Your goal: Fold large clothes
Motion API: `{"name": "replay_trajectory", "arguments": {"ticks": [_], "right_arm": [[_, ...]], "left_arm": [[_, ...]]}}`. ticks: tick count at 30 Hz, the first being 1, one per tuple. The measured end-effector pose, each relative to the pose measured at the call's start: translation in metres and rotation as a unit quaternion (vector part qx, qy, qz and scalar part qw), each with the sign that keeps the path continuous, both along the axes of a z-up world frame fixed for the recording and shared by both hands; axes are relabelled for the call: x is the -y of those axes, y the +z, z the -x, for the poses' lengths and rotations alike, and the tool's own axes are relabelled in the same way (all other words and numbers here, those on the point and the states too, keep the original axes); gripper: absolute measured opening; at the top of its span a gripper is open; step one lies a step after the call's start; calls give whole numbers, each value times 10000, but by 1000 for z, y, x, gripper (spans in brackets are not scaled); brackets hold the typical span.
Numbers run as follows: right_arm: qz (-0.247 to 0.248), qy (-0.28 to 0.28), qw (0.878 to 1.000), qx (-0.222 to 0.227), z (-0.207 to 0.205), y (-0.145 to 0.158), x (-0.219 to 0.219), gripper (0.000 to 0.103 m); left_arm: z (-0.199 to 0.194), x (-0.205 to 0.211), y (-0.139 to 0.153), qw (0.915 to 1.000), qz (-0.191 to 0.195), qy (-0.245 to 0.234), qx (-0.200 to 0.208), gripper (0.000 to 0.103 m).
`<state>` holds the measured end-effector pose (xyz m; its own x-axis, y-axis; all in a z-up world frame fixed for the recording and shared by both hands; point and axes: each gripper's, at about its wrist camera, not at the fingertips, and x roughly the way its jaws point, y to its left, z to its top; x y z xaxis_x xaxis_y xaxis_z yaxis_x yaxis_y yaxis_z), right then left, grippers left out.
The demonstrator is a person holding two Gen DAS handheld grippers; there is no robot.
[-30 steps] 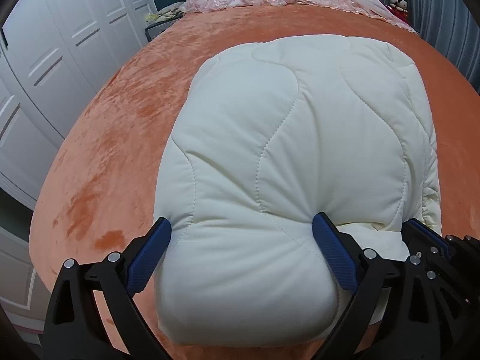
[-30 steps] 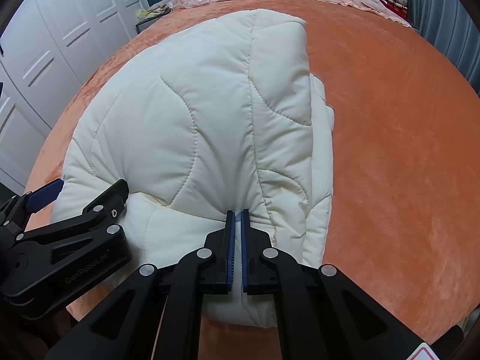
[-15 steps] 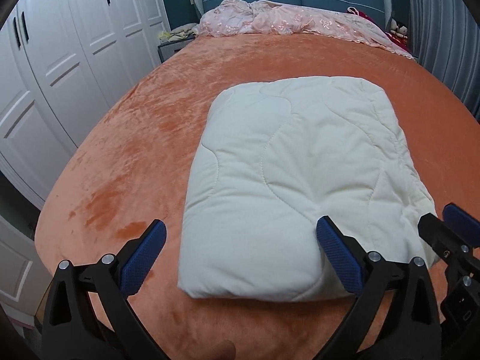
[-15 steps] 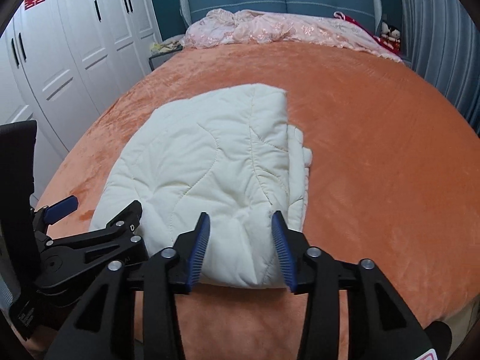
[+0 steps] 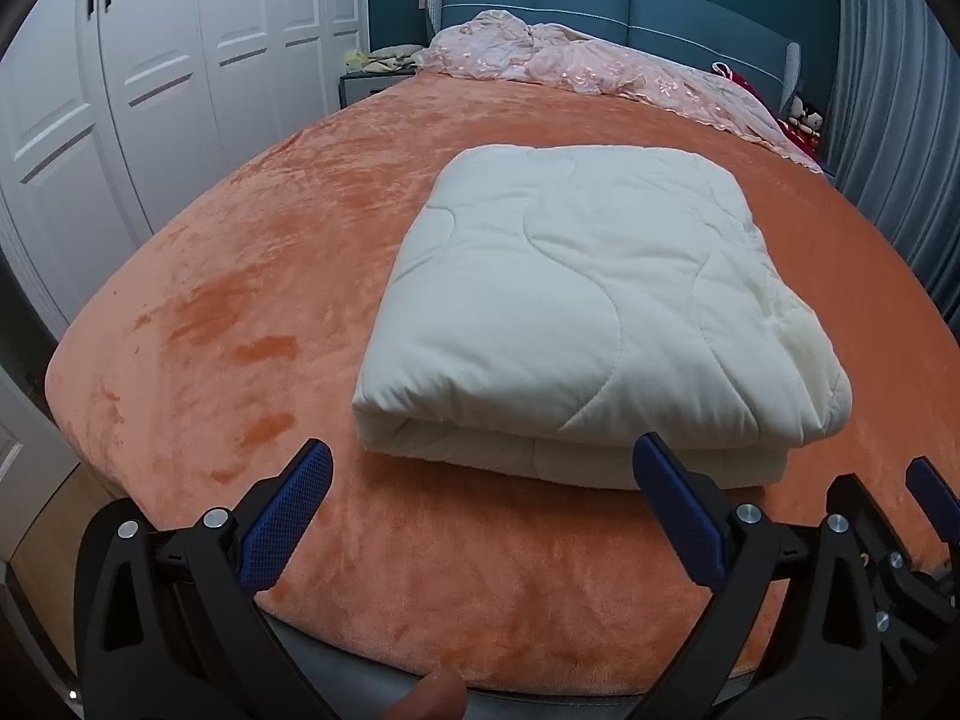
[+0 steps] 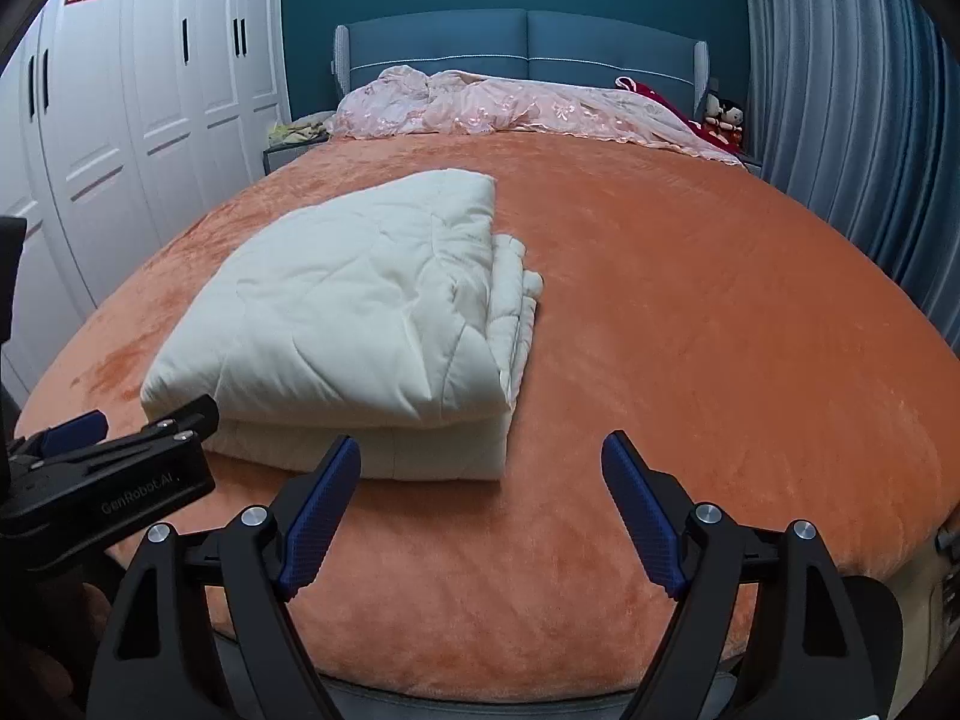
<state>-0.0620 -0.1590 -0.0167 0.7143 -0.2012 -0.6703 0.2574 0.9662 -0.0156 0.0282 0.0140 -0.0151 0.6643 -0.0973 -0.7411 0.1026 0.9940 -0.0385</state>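
A cream quilted padded garment [image 5: 576,306] lies folded into a thick rectangle on the orange bed cover [image 5: 228,312]; it also shows in the right wrist view [image 6: 354,324], with stacked layers along its right side. My left gripper [image 5: 480,510] is open and empty, held back from the fold's near edge. My right gripper [image 6: 483,504] is open and empty, near the fold's near right corner. The left gripper's side [image 6: 120,474] shows at the left of the right wrist view.
A pink bedspread [image 6: 510,108] is bunched at the blue headboard [image 6: 522,42]. White wardrobes [image 6: 120,120] stand on the left, grey-blue curtains [image 6: 852,108] on the right. The bed's near edge [image 5: 480,654] lies just below the grippers.
My right gripper opened and let go of the garment. Both grippers pulled back toward the foot of the bed; the fold now lies flat and free.
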Motion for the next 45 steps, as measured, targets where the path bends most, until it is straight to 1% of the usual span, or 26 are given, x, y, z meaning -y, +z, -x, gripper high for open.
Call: {"name": "replay_trajectory", "arguments": {"ticks": [2, 6, 9, 11, 13, 17, 19, 22, 27, 30, 34, 41, 45], "right_arm": [[-30, 19, 10000, -23, 6, -7, -1, 80], [-177, -30, 9998, 80, 15, -20, -2, 82], [-297, -118, 9995, 26, 16, -31, 1, 83], [-438, -190, 9989, -35, 14, -37, 5, 83], [-547, -313, 9980, 79, 14, -39, 11, 83], [-547, -402, 9976, 108, 11, -42, 13, 83], [-469, -391, 9981, 115, 10, -43, 10, 83], [-342, -337, 9986, 202, 9, -44, 8, 83], [-46, -236, 9990, 375, 7, -49, -2, 83], [45, -198, 9989, 425, 5, -52, -5, 83], [-17, -240, 9990, 366, 5, -55, -3, 83], [-327, -436, 9979, 337, 8, -55, 11, 83], [-322, -356, 9983, 342, 7, -55, 8, 83]], "left_arm": [[8, 0, -5, 9999, -93, -15, 60, 98], [24, 5, -16, 9984, -401, -306, 254, 98], [32, 9, -29, 9969, -562, -429, 348, 98], [33, 8, -38, 9973, -489, -432, 338, 98], [33, 6, -46, 9978, -474, -346, 324, 98], [30, 9, -51, 9977, -477, -392, 289, 98], [31, 12, -51, 9966, -550, -465, 400, 98], [32, 17, -55, 9955, -629, -562, 426, 98], [30, 16, -60, 9955, -560, -443, 625, 98], [27, 16, -63, 9954, -590, -403, 640, 98], [25, 16, -66, 9951, -653, -382, 632, 98], [22, 3, -66, 9974, -477, -122, 525, 98], [24, 4, -65, 9966, -546, -169, 588, 98]]}}
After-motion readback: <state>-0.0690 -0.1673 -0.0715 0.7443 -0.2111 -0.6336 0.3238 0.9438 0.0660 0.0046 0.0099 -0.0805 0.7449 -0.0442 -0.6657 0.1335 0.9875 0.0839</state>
